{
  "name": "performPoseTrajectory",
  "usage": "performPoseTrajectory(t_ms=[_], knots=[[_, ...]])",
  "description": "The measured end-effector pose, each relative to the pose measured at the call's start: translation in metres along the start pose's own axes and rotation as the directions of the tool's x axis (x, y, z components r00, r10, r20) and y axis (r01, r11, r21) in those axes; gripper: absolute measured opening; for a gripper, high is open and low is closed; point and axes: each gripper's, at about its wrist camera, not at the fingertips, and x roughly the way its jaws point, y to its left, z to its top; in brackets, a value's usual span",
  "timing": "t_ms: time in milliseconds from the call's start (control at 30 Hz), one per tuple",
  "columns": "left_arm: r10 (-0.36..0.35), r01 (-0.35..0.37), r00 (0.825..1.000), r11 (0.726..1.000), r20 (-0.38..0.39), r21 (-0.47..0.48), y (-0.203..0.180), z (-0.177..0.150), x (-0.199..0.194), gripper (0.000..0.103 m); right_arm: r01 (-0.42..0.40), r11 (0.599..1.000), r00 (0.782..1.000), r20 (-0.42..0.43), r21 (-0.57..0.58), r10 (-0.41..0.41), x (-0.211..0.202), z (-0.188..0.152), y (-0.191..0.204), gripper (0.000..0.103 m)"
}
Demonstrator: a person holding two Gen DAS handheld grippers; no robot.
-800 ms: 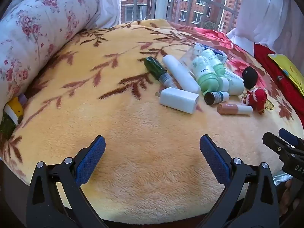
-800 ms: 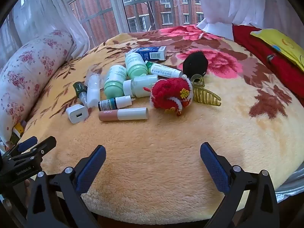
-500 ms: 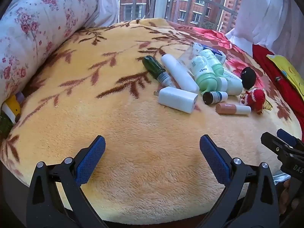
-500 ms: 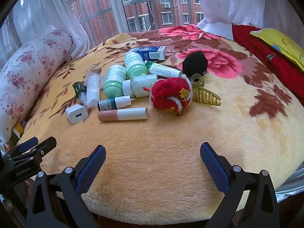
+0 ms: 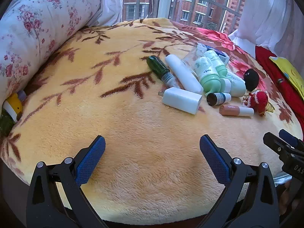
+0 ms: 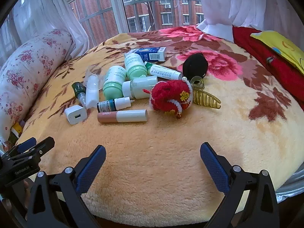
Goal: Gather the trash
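Observation:
A heap of small items lies on the yellow floral blanket [image 5: 106,117]: a white charger block [image 5: 181,100] [image 6: 75,114], a pink-and-white tube [image 5: 236,110] [image 6: 122,116], a dark dropper bottle [image 6: 114,104], green-capped white bottles [image 5: 208,74] [image 6: 114,82], a dark green vial [image 5: 160,70], a blue box [image 6: 150,54], a red knitted charm [image 6: 171,96], a hair claw [image 6: 205,96] and a black pouch [image 6: 195,66]. My left gripper [image 5: 152,152] is open and empty at the blanket's near edge. My right gripper [image 6: 152,157] is open and empty, short of the heap.
A floral bolster [image 5: 38,30] runs along the left. A yellow toy [image 5: 14,107] is wedged beside it. Red cloth and a yellow bag [image 6: 275,51] lie at the right. A window with curtains is behind the bed.
The left gripper's view has shifted slightly, so the heap sits a little lower and nearer. The right view is almost unchanged. Both grippers stay open.

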Motion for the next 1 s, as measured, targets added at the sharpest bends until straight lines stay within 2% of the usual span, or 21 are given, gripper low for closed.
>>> performPoseTrajectory(t_ms=[1000], knots=[[0.008,-0.007,1.0,1.0,-0.015,0.015,-0.0014,-0.0011,0.0017,0.097,0.011,1.0,1.0,0.02,-0.012,-0.011,0.0003,0.0104,-0.0001,0.098]])
